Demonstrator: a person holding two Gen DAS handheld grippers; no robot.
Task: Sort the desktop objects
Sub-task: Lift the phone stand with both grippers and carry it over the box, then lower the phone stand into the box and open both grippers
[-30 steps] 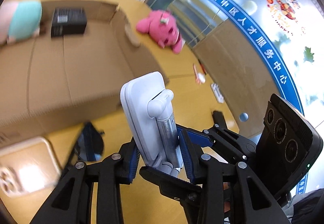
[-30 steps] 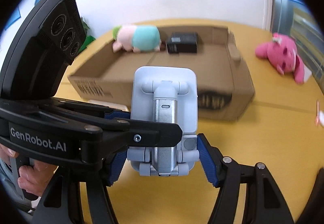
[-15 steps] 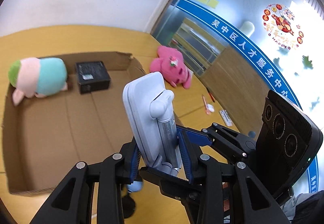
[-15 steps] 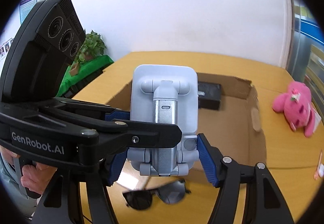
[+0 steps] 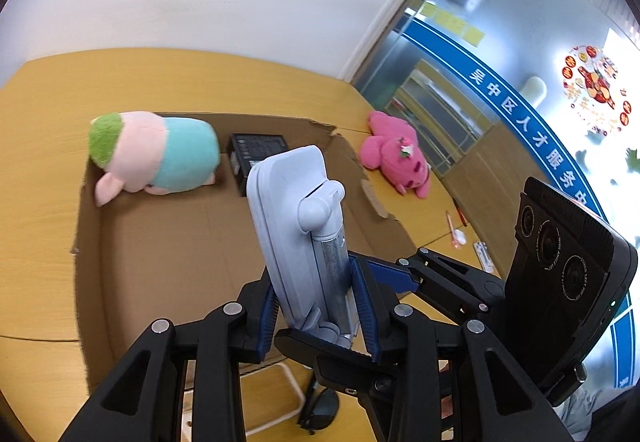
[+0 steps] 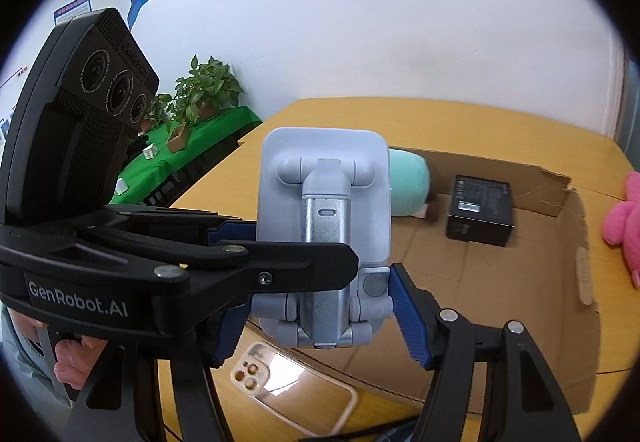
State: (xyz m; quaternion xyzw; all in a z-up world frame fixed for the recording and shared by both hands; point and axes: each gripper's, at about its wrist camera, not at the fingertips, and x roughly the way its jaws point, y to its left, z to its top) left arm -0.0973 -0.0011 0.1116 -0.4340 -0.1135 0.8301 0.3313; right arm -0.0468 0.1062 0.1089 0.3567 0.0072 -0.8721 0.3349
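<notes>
Matt plastic phone stand (image 6: 324, 202) with brushed-metal stem; corrugated cardboard box (image 5: 168, 242); fuzzy plush (image 5: 156, 154).

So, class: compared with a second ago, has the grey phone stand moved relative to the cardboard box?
Yes. The stand has risen and moved over the box, whose floor now shows behind it.

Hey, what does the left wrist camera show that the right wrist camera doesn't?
Only the left wrist view shows the whole pink plush on the table, the pens beyond it, and the sunglasses.

Only the right wrist view shows the potted plants on a green cloth and the clear phone case.

Both show the grey phone stand gripped by both claws, the cardboard box, the black box and the teal plush inside.
</notes>
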